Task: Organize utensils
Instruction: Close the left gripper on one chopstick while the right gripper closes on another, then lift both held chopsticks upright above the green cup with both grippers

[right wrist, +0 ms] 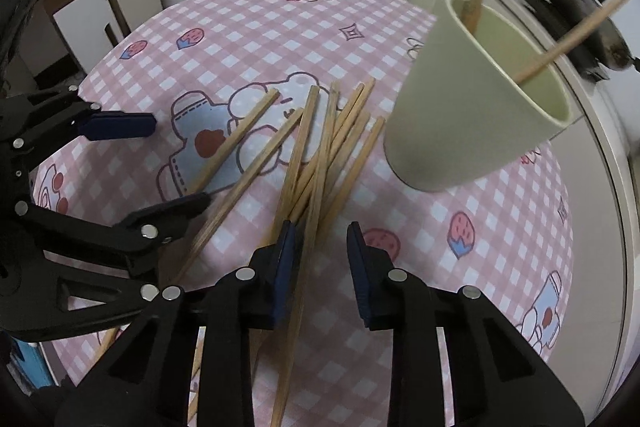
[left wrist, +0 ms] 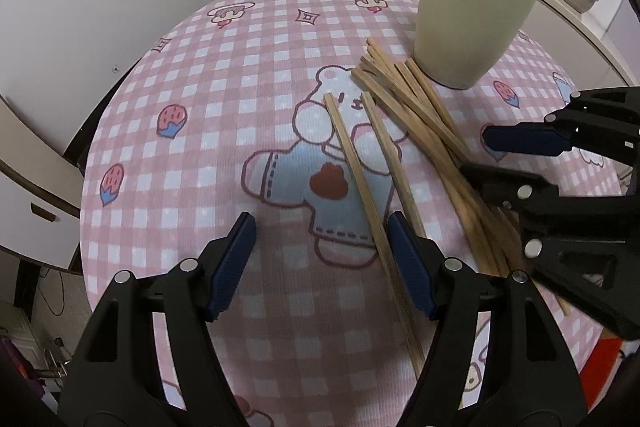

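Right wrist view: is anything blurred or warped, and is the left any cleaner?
Right wrist view: the cup leans from fisheye bending, and the chopstick between the right gripper's fingers is motion-smeared. Left wrist view: chopsticks sharp, table edge curved, soft even light.

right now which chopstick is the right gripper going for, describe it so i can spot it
Start at the pale green cup on the pink checked tablecloth. A crossed heap of wooden chopsticks lies beside it. The one chopstick running between the right gripper fingers is it; the others lie outside them.
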Tool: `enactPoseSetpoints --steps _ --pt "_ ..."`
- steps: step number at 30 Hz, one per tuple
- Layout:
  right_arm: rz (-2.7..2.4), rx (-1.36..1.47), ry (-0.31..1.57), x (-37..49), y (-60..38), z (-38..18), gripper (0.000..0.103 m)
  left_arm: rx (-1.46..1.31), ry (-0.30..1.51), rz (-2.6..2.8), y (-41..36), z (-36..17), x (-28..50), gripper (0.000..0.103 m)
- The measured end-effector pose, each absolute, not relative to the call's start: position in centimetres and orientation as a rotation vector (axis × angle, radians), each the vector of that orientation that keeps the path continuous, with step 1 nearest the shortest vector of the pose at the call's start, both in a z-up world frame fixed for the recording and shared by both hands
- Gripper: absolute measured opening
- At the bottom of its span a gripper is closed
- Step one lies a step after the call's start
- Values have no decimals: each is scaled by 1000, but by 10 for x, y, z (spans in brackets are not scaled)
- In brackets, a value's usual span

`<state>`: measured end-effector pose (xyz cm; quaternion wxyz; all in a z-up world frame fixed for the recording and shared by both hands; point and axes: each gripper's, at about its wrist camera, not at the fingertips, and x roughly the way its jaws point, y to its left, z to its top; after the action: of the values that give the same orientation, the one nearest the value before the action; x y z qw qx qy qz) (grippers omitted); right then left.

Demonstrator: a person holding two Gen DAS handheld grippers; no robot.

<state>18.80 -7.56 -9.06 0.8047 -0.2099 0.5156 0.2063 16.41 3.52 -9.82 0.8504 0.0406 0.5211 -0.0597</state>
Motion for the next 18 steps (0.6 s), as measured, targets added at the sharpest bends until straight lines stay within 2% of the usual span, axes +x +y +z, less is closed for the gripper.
enactPoseSetpoints --steps 3,5,10,15,18 --pt "484 -420 1152 199 -73 -92 12 88 1107 -130 33 -98 173 68" --pt "504 -390 1179 207 -74 -92 10 92 1108 -131 30 -98 177 66" --pt "545 -298 1214 214 -83 -94 5 82 1093 -151 27 -95 181 32" --pt "577 -209 1210 213 -95 -90 4 43 1080 -173 34 -94 184 14" --pt "590 -183 1182 207 -101 -85 4 9 1071 -186 38 -94 186 12"
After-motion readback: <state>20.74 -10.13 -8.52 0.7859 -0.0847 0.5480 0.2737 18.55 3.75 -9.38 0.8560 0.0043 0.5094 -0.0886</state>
